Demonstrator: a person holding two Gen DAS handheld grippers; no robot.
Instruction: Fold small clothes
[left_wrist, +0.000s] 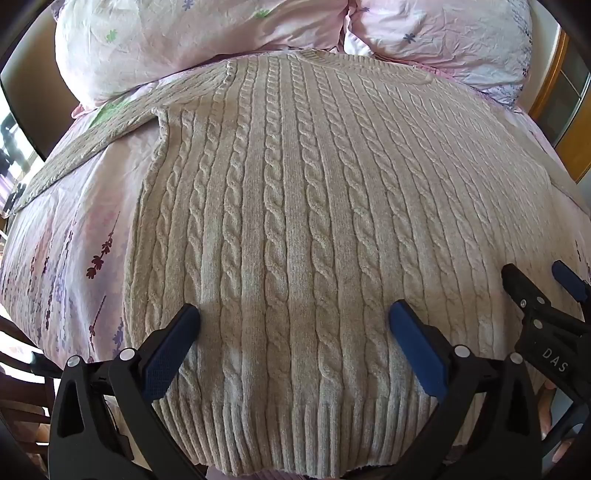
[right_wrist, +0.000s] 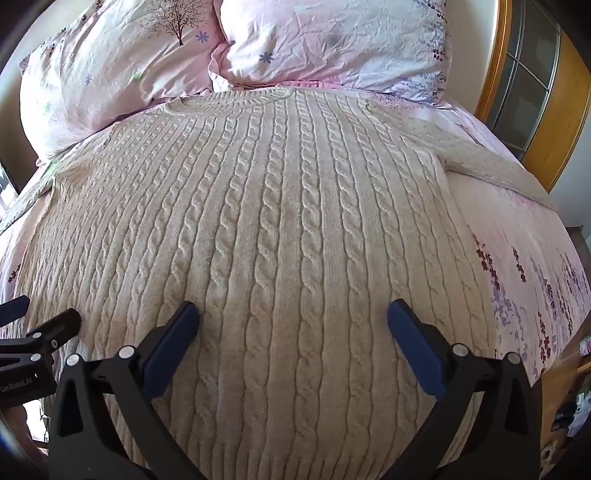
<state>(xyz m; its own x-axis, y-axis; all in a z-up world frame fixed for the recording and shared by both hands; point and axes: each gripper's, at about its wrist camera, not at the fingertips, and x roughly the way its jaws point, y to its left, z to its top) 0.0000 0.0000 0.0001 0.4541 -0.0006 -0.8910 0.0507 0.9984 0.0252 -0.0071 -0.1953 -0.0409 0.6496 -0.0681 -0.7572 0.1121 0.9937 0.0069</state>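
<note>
The cable-knit sweater (left_wrist: 295, 221) lies flat on the bed (left_wrist: 66, 258), sleeves spread for folding. Left gripper (left_wrist: 293, 314) and right gripper (right_wrist: 293, 314) hover over its hem, jaws released, empty.

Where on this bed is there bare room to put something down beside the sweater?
Bare sheet shows left of the sweater, below its left sleeve. Another patch lies right of the sweater, under the right sleeve. The top is crowded: the collar meets the pillows. Both the left gripper and right gripper hover open over the hem end.
</note>
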